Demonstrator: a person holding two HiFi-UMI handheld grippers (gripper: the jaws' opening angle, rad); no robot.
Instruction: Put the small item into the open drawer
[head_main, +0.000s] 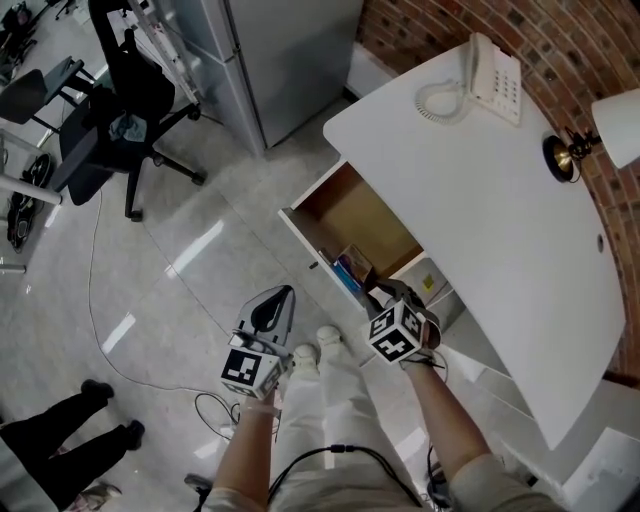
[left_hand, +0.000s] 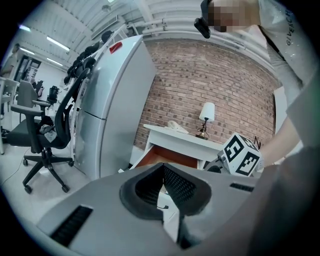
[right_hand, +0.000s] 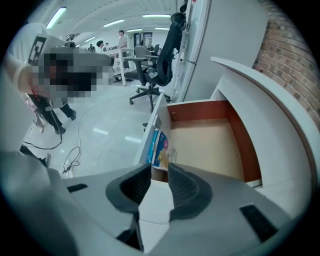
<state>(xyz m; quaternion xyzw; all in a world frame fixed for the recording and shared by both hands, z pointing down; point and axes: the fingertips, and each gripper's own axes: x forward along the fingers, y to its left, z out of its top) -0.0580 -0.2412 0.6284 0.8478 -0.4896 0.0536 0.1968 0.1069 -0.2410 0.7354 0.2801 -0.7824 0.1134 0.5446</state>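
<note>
The open drawer (head_main: 357, 213) juts from the white desk (head_main: 500, 230) and shows a bare wood-coloured bottom (right_hand: 207, 142). The small item (head_main: 347, 270), a flat blue packet (right_hand: 160, 148), stands on edge inside against the drawer's front wall. My right gripper (head_main: 380, 293) hovers over that near end; in the right gripper view (right_hand: 160, 169) its jaws stand apart with the packet just beyond the tips and nothing pressed between the pads. My left gripper (head_main: 279, 296) hangs over the floor left of the drawer front, tips together (left_hand: 162, 166) and empty.
A telephone (head_main: 494, 78) and a lamp (head_main: 568, 152) stand on the desk by the brick wall. A grey cabinet (head_main: 275, 55) and an office chair (head_main: 112, 118) stand beyond the drawer. A cable (head_main: 95, 300) trails over the floor, and a person's legs (head_main: 70, 430) show at lower left.
</note>
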